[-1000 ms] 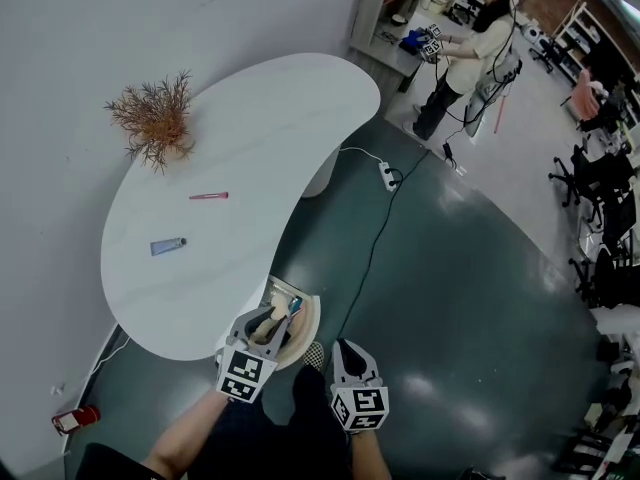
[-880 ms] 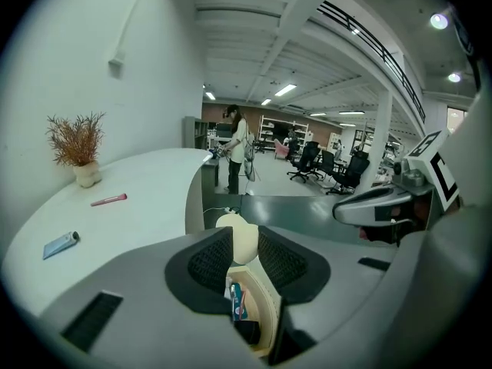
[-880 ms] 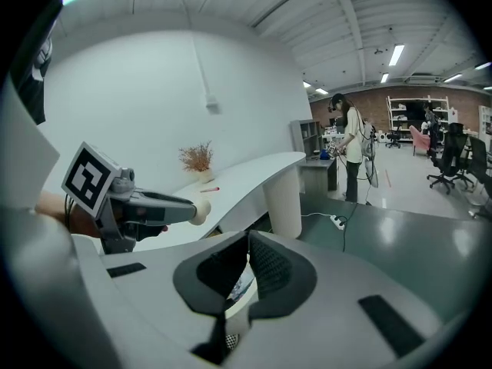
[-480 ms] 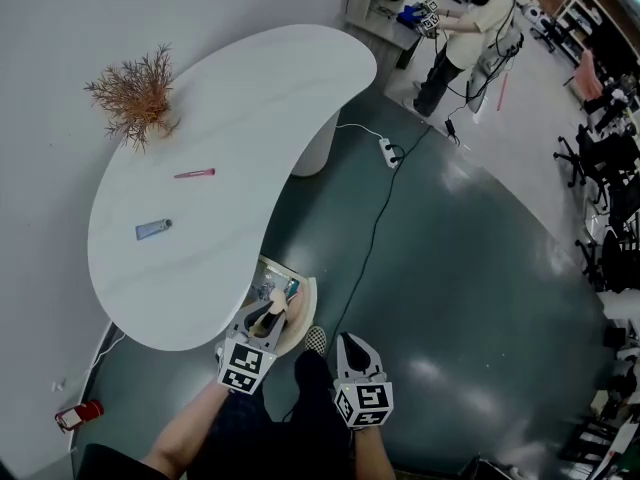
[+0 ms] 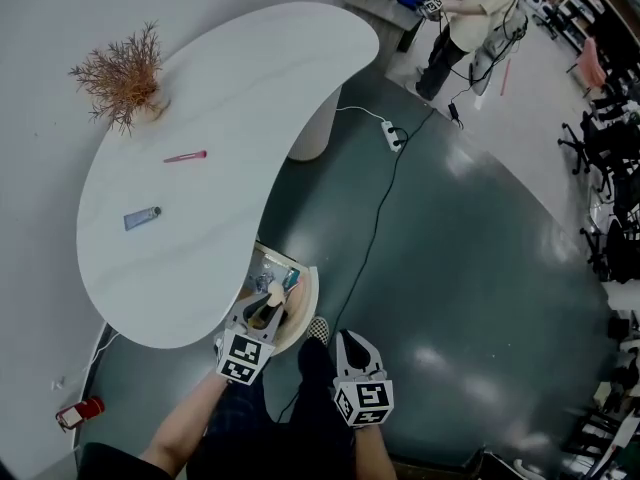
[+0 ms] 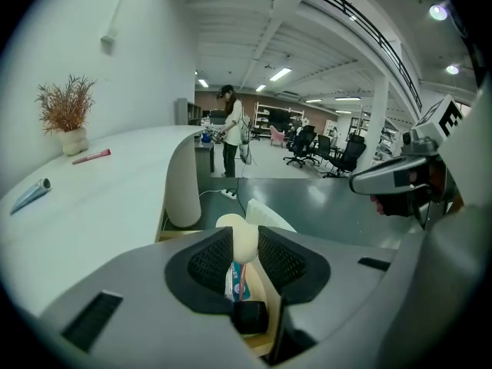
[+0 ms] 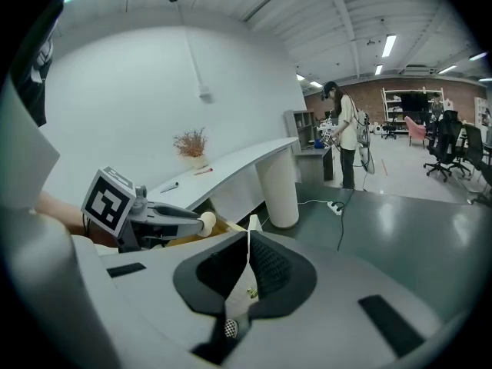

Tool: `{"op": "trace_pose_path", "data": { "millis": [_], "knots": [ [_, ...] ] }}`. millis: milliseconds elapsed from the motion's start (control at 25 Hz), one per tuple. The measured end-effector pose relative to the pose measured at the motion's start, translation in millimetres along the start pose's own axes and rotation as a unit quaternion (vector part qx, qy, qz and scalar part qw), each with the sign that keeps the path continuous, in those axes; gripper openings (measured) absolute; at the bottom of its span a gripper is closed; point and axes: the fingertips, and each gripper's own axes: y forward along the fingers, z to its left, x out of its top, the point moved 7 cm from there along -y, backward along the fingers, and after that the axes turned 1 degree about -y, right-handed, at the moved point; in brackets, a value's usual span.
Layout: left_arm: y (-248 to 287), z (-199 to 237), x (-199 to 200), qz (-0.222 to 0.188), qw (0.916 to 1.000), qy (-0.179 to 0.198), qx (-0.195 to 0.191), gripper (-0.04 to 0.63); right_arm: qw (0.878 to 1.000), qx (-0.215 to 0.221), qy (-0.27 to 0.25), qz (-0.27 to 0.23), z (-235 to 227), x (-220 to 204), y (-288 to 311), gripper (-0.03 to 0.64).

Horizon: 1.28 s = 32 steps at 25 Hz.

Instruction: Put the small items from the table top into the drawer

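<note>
Holding a cream, round-ended item (image 6: 245, 237) in the left gripper (image 5: 266, 306), I am looking at the one relation that matters now: the open drawer (image 5: 311, 293) is lying right under and a little ahead of these jaws, below the near edge of the table (image 5: 230, 98). The jaws are standing about half apart and both pads are pressing on the item, whose rounded end is sticking out past the fingertips toward the drawer. Through the gap I am seeing a blue and white tube (image 6: 234, 279) already lying inside, so I judge the release needs only a short way down, with the item pointing along the drawer's length.

The right gripper (image 7: 247, 244) is hanging just beside the left one, on the floor side, with its jaws together and nothing between them. I am not counting on it for this drop.

On the table top a blue tube (image 5: 141, 218) and a pink stick (image 5: 185, 156) are waiting well apart from both grippers, on the side nearer to the left one
</note>
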Motion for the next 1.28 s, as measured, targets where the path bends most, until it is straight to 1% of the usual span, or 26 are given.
{"op": "trace_pose_path", "data": {
  "millis": [120,280,480,800,1000,1160,1280],
  "knots": [
    [10,2,-15,0.006,1.0,0.003,-0.004,0.11,1.0,0.0,0.0,0.001,-2,-9,7,0.031],
    [26,0,-39,0.016,0.9998,-0.005,-0.014,0.111,1.0,0.0,-0.001,0.0,-5,-17,15,0.029],
    [46,1,-55,0.018,0.9995,0.003,-0.025,0.112,1.0,-0.007,0.005,0.002,-11,-32,23,0.029],
    [80,7,-70,0.021,0.9991,0.012,-0.036,0.112,1.0,-0.022,0.017,0.012,-21,-54,30,0.031],
    [100,12,-82,0.034,0.9986,0.018,-0.037,0.112,0.999,-0.029,0.02,0.013,-28,-62,37,0.031],
    [110,15,-82,0.044,0.9976,0.003,-0.053,0.112,0.999,-0.034,0.021,0.016,-32,-66,41,0.031],
    [118,17,-80,0.044,0.9975,-0.006,-0.054,0.112,0.999,-0.036,0.022,0.017,-33,-68,44,0.029]
  ]
}}
